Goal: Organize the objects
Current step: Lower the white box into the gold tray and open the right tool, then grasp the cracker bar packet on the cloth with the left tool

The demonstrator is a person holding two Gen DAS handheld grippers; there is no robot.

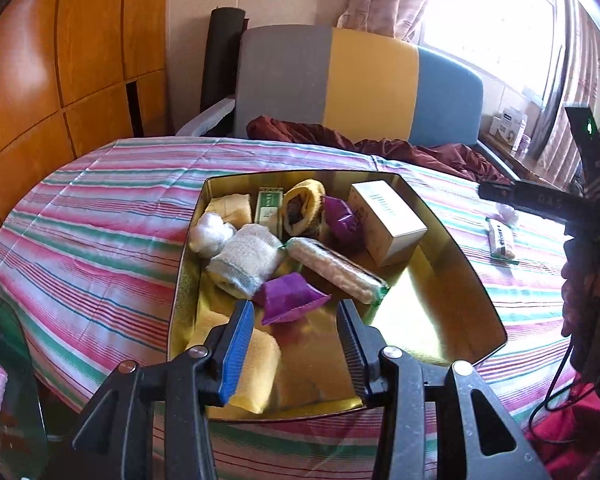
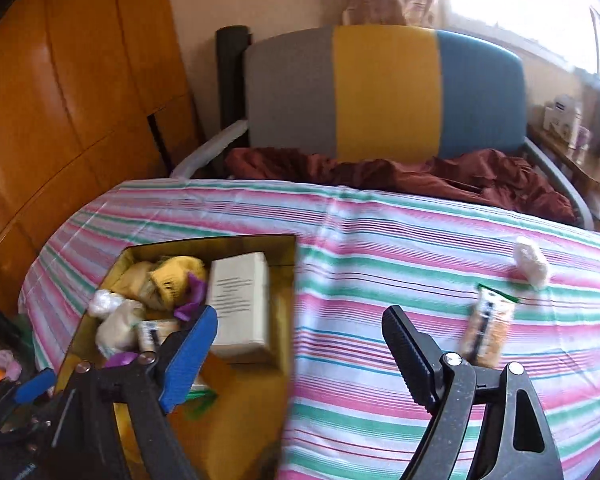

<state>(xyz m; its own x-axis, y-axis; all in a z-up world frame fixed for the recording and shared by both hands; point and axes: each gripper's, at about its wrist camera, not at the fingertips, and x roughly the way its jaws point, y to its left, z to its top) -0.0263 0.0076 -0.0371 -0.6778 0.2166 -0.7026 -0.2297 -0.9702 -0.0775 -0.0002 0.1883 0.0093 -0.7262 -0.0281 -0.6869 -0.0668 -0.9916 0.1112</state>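
— Gold-lined tin (image 1: 452, 304) on the striped cloth (image 1: 100, 220) already holds most of the things: a white carton (image 1: 386, 222), two purple pouches (image 1: 290, 298), a long wrapped snack bar (image 1: 336, 272), rolled towels and a yellow cloth (image 1: 256, 368).

— And what is left outside it?

— A second snack bar (image 2: 486, 330) and a white crumpled wad (image 2: 532, 266) lie on the cloth, well apart from the tin, on its right.

— Where are the tools?

— The left gripper (image 1: 296, 320) hangs over the tin's near end, jaws spread and holding nothing, probably just clear of the pile. The right gripper (image 2: 300, 332) hovers above the cloth beside the tin's right wall, jaws wide and likewise bare; the loose snack bar lies just past its right finger, so it seems placed to go for that next.
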